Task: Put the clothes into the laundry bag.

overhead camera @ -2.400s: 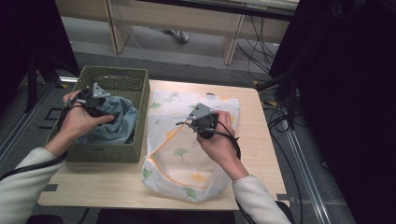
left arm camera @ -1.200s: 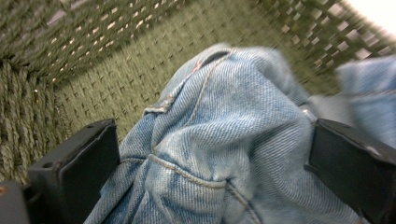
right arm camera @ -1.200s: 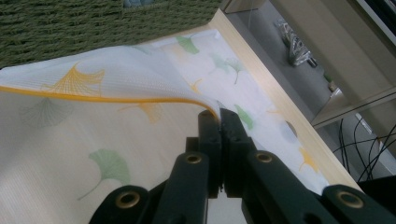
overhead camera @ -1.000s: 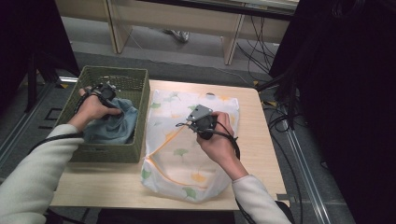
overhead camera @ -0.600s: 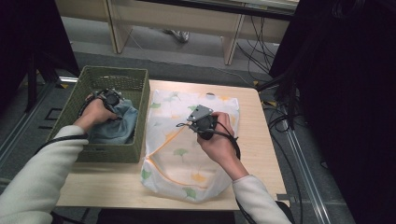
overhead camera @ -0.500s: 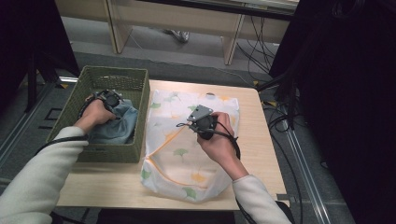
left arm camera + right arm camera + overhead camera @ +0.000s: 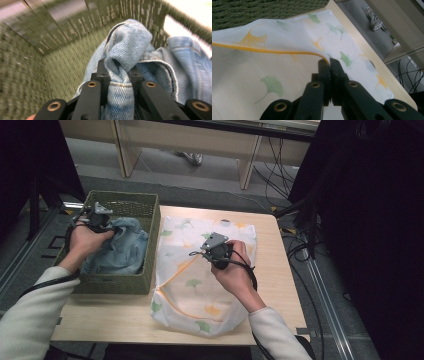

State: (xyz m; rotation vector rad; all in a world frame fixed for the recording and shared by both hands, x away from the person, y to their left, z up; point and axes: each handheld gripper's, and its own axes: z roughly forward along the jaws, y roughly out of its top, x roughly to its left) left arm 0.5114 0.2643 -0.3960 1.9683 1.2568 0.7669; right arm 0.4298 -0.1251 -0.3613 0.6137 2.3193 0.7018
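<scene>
A crumpled blue denim garment (image 7: pixel 122 250) lies in a green woven basket (image 7: pixel 117 282) at the table's left. My left gripper (image 7: pixel 97 215) is over the basket's far left corner. Its jaws have just been closing and now pinch a fold of the denim (image 7: pixel 130 42) between the pads of my left gripper (image 7: pixel 117 71). A white mesh bag (image 7: pixel 200 295) printed with green and yellow leaves is spread over the table's middle. My right gripper (image 7: pixel 206 252) is shut on the bag's orange-trimmed edge (image 7: pixel 274 52) and holds it raised; its tips (image 7: pixel 329 61) meet on the fabric.
The basket's woven walls (image 7: pixel 30 62) close in around the denim. Bare light wood table (image 7: pixel 280 270) shows to the right of the bag and along the near edge. Cables and table legs lie on the floor beyond the far edge.
My left gripper has shut on the denim and moved toward the basket's far left corner, lifting the fold a little. The right hand and the bag have stayed still.
</scene>
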